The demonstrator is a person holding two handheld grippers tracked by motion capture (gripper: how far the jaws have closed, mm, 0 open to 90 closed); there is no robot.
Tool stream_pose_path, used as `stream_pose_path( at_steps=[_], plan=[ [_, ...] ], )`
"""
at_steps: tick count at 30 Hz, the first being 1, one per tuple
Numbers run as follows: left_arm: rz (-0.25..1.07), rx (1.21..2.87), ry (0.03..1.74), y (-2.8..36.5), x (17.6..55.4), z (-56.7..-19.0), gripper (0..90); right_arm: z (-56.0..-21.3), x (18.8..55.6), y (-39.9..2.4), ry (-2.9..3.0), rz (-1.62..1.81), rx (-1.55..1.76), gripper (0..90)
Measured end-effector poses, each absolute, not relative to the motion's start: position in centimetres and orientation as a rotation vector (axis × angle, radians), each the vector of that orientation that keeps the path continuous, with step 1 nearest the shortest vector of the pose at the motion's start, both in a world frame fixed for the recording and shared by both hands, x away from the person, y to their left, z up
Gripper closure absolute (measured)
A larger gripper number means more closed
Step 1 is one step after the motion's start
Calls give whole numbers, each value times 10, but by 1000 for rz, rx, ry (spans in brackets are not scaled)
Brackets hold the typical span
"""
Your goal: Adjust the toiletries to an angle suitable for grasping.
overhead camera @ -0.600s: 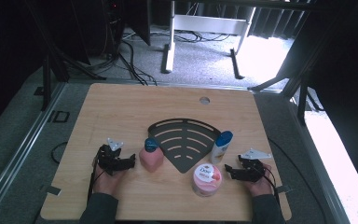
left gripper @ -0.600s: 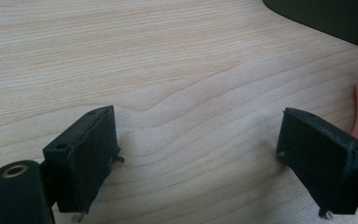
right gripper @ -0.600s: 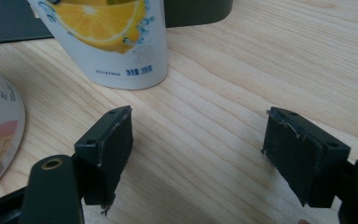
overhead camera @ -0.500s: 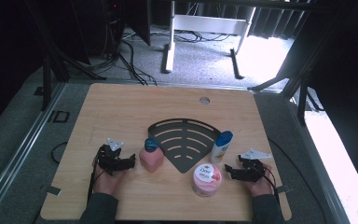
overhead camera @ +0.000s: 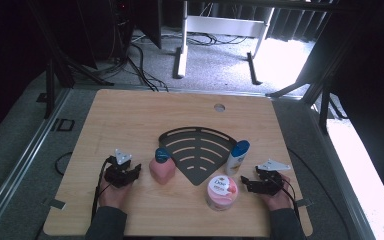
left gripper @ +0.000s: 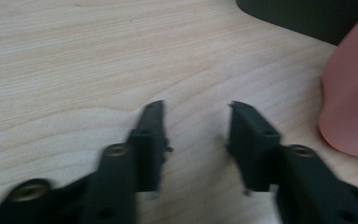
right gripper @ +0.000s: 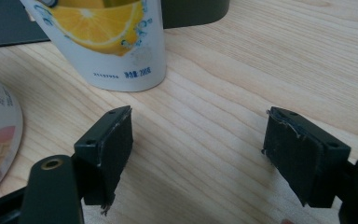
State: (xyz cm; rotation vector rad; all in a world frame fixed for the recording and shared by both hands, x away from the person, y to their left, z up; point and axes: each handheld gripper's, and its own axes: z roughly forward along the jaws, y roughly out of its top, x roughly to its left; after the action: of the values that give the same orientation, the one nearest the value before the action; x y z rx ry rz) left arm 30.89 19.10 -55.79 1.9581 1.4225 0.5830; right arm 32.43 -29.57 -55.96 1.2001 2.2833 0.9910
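Pink and squat, the bottle (overhead camera: 162, 170) with a teal cap stands on the wooden table (overhead camera: 130, 115), at the 9 o'clock edge of a dark fan-shaped slotted mat (overhead camera: 196, 150). At 9 o'clock of the bottle, near but apart from it, the left gripper (overhead camera: 134, 171) rests low over the wood with its jaws parted and nothing between them; in the left gripper view bare tabletop shows between the fingertips (left gripper: 151, 116) and the bottle's pink wall rises at 3 o'clock. At the mat's 3 o'clock edge stands a white bottle (overhead camera: 237, 157) with a blue cap and a lemon picture on its side. A round pink jar (overhead camera: 221, 193) with a white printed lid sits at the mat's 5 o'clock. The right gripper (overhead camera: 245, 183), just beside the jar at its 3 o'clock, is spread wide and empty, with the white bottle at 11 o'clock of its jaws in the right gripper view. Grey carpet and cables lie beyond the table's far edge.
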Motion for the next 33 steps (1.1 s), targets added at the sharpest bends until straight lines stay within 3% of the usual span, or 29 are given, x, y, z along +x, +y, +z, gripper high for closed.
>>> stream_pose_path(
  at_steps=[2, 3, 5, 33],
  plan=[
    [567, 1958, 1421, 192, 308, -557, 783, -560, 324, -296, 2284, 991, 1200, 234],
    [550, 1960, 1422, 193, 308, -557, 783, -560, 324, -296, 2284, 991, 1200, 234],
    [507, 1947, 1418, 195, 307, -555, 891, -560, 324, -296, 2284, 991, 1200, 234],
    [460, 1966, 1076, 168, 269, -502, 899, -560, 324, -296, 2285, 991, 1199, 232]
  ],
)
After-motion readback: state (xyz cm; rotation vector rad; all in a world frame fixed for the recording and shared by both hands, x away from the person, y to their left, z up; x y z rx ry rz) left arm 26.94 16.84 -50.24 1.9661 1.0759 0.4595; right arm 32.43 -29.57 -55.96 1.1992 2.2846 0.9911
